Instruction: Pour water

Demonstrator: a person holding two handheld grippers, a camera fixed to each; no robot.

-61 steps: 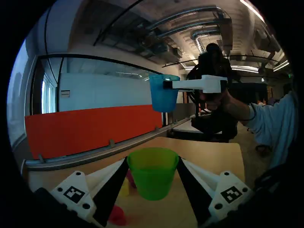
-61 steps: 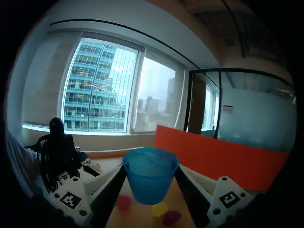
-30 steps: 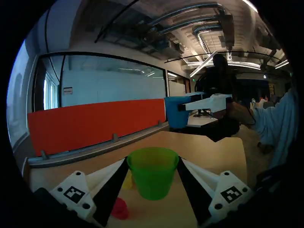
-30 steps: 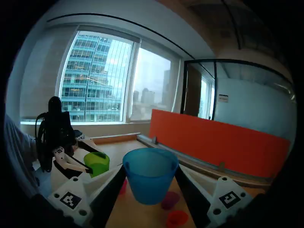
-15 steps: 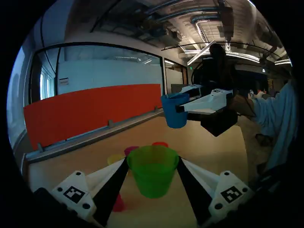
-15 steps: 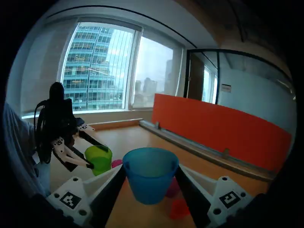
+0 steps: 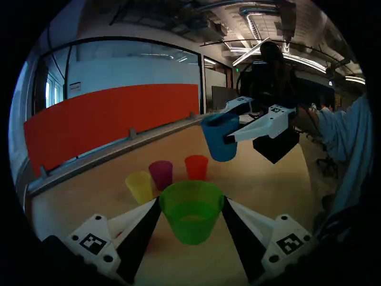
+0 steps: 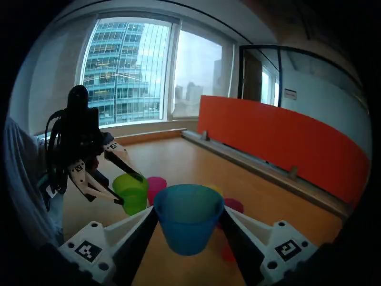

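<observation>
In the left gripper view my left gripper is shut on a green cup, held upright over the wooden table. Beyond it and to the right, a blue cup hangs above the table, clamped in my right gripper and leaning slightly. The right gripper view has that blue cup upright between my right gripper's fingers. To its left the green cup sits in the left gripper. Whether either cup holds water is unclear.
Small cups stand on the table between the grippers: yellow, purple and red. An orange partition with a metal rail runs along the table's far edge. A person's sleeve is at the right; windows lie behind.
Both grippers came down toward the table and tipped forward, bringing the small cups into sight. The blue cup sank from high above to just beyond the green cup.
</observation>
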